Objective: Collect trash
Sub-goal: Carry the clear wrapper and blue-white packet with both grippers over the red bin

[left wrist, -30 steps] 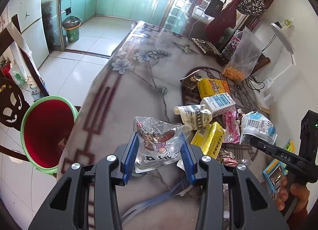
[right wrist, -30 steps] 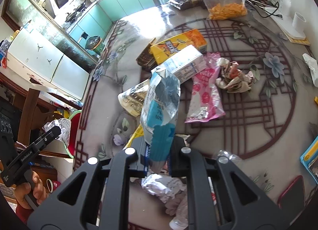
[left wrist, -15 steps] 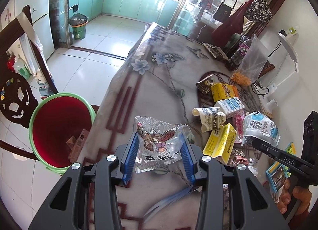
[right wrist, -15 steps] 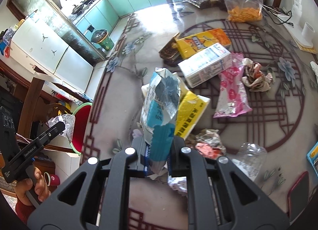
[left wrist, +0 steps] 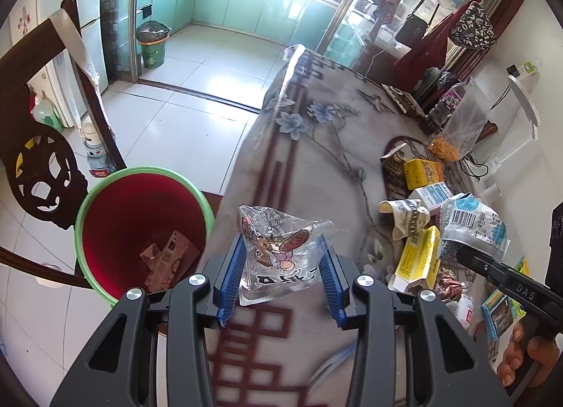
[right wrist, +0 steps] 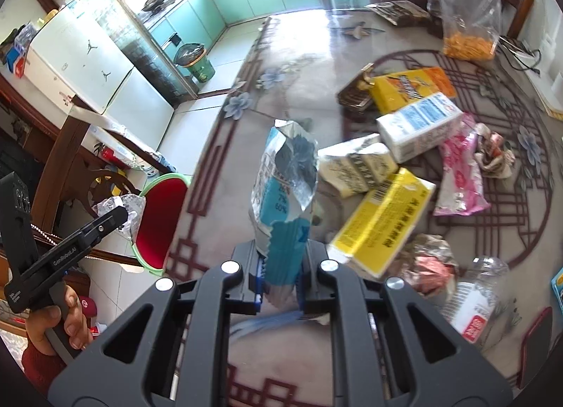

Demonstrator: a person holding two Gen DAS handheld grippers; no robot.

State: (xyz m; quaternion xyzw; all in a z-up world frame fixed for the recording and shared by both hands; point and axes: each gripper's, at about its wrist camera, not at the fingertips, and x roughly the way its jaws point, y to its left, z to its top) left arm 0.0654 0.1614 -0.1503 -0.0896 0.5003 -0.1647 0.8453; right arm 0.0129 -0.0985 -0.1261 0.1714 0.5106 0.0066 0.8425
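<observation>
Both grippers shifted toward red bin (left wrist: 140,231); clear cartoon wrapper (left wrist: 281,252) crumpled.

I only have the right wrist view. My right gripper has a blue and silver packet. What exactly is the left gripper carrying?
Observer: The left gripper is shut on a clear plastic wrapper printed with a cartoon figure; your view shows only crinkled film there.
Operator: Is the red bin empty?
Observer: No. The left wrist view looks into the red bin, and brown cardboard packaging lies at its bottom.
Operator: Is the wrapper over the bin yet?
Observer: Not yet. It hangs over the table's edge, with the bin just to its left in that view.
Operator: Any print on my packet's far side?
Observer: Yes, a barcode label on the blue and silver packet held in the right gripper.
</observation>
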